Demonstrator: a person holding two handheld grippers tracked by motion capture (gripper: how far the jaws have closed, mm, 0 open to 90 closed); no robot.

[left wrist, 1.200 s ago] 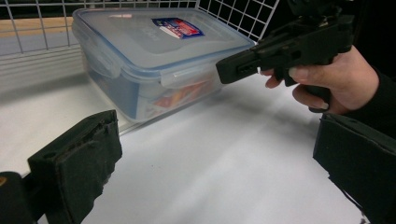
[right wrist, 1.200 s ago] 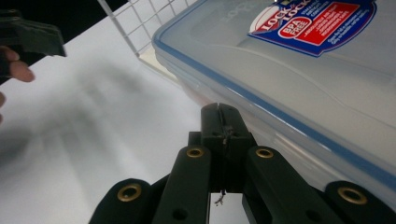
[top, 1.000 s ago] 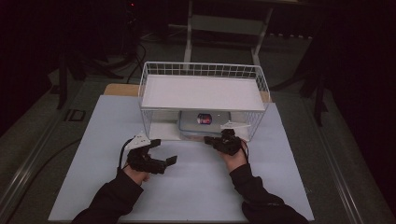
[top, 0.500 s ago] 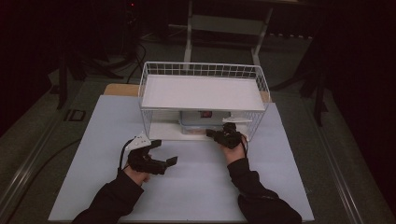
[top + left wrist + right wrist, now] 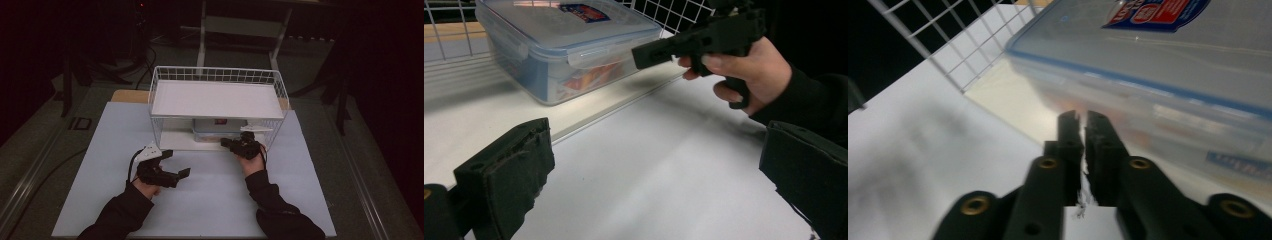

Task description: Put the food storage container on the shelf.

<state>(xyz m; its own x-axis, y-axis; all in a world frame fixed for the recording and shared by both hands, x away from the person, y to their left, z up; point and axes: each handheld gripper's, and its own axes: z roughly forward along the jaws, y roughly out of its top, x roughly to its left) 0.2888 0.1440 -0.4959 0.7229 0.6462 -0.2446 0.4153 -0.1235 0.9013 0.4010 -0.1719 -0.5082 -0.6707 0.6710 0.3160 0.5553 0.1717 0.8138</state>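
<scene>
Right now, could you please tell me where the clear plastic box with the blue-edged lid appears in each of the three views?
High view: the plastic box sits centre frame, on the lower shelf of the white wire rack.
Left gripper view: upper left, with the right claw close to its corner.
Right gripper view: upper right, just beyond the shut claw tips.
Shared landmark: the red and blue label on the lid.
</scene>
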